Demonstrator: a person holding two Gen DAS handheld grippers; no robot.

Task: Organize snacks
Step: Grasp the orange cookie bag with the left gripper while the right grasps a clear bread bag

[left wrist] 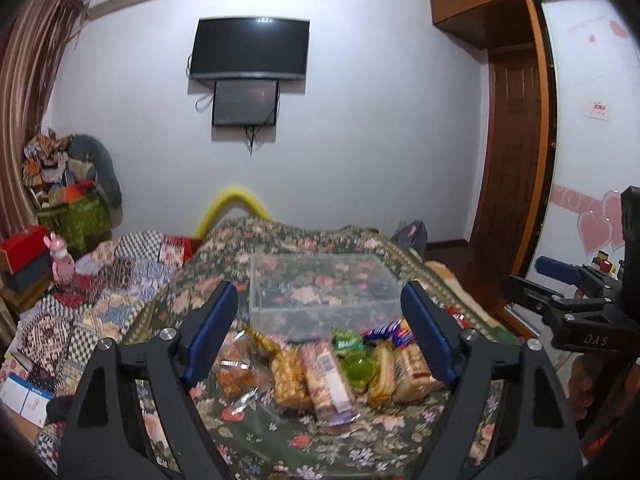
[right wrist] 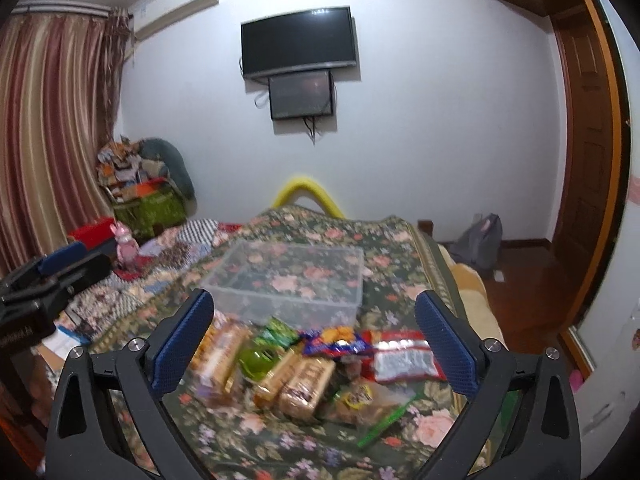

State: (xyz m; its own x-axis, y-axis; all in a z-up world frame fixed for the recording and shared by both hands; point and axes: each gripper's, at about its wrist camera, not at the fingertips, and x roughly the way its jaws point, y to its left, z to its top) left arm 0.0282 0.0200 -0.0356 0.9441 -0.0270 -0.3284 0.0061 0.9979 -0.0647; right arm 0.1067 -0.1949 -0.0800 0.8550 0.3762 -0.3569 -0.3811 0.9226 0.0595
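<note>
A pile of wrapped snacks [left wrist: 320, 372] lies on the floral cloth in front of an empty clear plastic bin [left wrist: 324, 292]. It holds biscuit packs, a green jelly cup [left wrist: 358, 370] and a blue packet. My left gripper [left wrist: 320, 336] is open above the pile, holding nothing. In the right wrist view the same pile [right wrist: 304, 372] lies before the bin [right wrist: 288, 280], with a red-and-white packet [right wrist: 404, 356] at its right. My right gripper [right wrist: 316, 344] is open and empty above the pile. It also shows in the left wrist view [left wrist: 560, 276], and the left gripper shows in the right wrist view [right wrist: 60, 264].
The floral cloth [left wrist: 304, 440] covers a bed-like surface. Patchwork quilts [left wrist: 100, 300] lie to the left with a pink toy [left wrist: 62, 260] and boxes. A wooden wardrobe and door [left wrist: 516, 152] stand on the right. A grey bag [right wrist: 480, 240] sits on the floor.
</note>
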